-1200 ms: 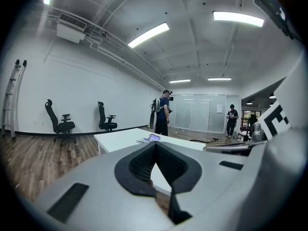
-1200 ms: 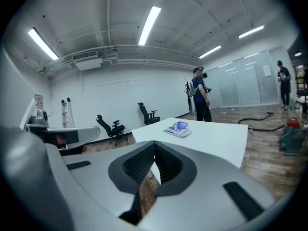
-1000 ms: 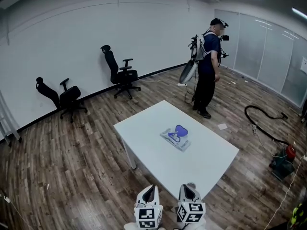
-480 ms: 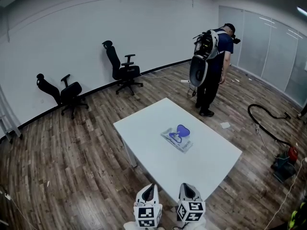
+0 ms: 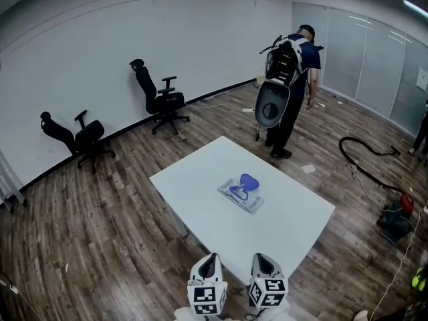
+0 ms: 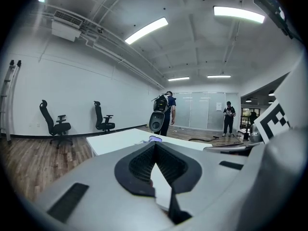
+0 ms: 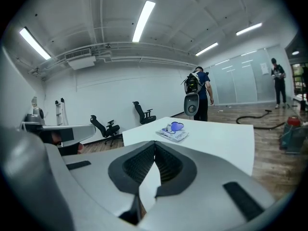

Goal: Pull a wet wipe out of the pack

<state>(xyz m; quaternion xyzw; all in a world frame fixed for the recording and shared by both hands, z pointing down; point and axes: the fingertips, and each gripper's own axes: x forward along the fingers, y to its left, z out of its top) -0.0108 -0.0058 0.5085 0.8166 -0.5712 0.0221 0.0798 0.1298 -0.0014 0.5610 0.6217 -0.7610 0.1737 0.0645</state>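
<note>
- I hold both grippers low and side by side at the near edge of the white table (image 5: 194,186). Their noses point forward across the top and their marker cubes face the head camera.
- Left gripper (image 5: 207,267): the jaw tips press together and nothing is caught between them.
- Right gripper (image 5: 262,264): it is just beside the left one. Its jaw tips also meet and hold nothing.
- The wet wipe pack (image 5: 241,194) lies flat near the middle of the table, well apart from both grippers. Its blue lid is flipped up. The right gripper view shows it straight ahead.
- Only bare white tabletop lies between the grippers and the pack. The pack sits clear of every table edge.
- The table is seen corner-on, with wood floor (image 5: 100,233) open on all sides.
- Beyond the far corner a person (image 5: 289,79) wearing a backpack rig stands on the floor with their back turned.
- Two black office chairs (image 5: 157,100) stand by the far white wall, well away from the table.
- A black hose (image 5: 364,166) curls on the floor to the right.
</note>
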